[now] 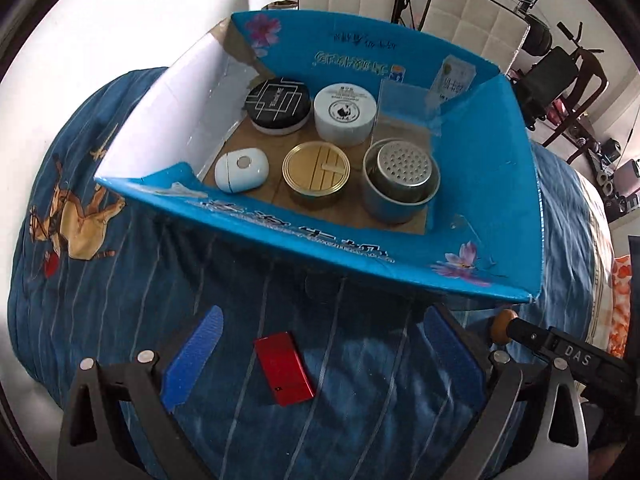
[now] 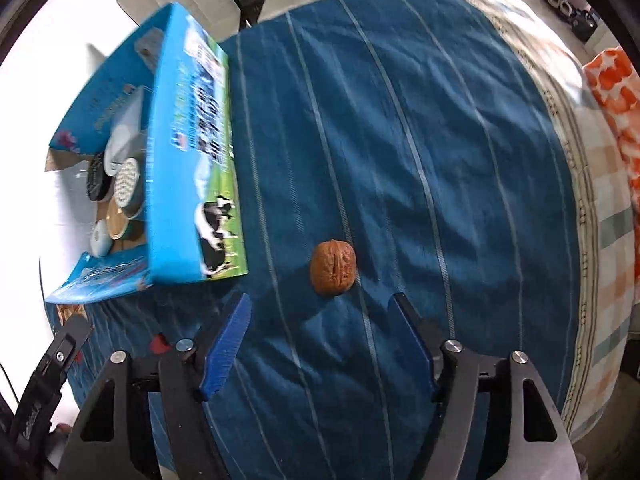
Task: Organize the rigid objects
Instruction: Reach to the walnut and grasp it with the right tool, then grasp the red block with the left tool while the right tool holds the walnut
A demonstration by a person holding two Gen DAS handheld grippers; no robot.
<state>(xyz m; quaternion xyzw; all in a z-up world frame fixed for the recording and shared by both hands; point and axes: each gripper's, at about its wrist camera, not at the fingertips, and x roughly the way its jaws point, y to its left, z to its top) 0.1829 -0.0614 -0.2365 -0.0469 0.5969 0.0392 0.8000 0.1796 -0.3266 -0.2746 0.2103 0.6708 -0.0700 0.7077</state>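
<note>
A red flat case [image 1: 285, 368] is seen on the blue bedspread [image 1: 120, 280] low in the frame, between the spread, empty left claw [image 1: 320, 356]. A walnut [image 2: 333, 267] lies just above the open, empty right claw [image 2: 320, 320]. The blue box [image 1: 480, 184] of tins is set higher up.

The white letters "DAS" stand on a black handle [image 1: 576, 354] at 4 o'clock in the left wrist view. The blue printed cardboard box [image 1: 360, 256] carries Chinese lettering on its flaps, upside down and too distorted to read. Print on the round white jar lid [image 1: 345, 106] is too small to read.
</note>
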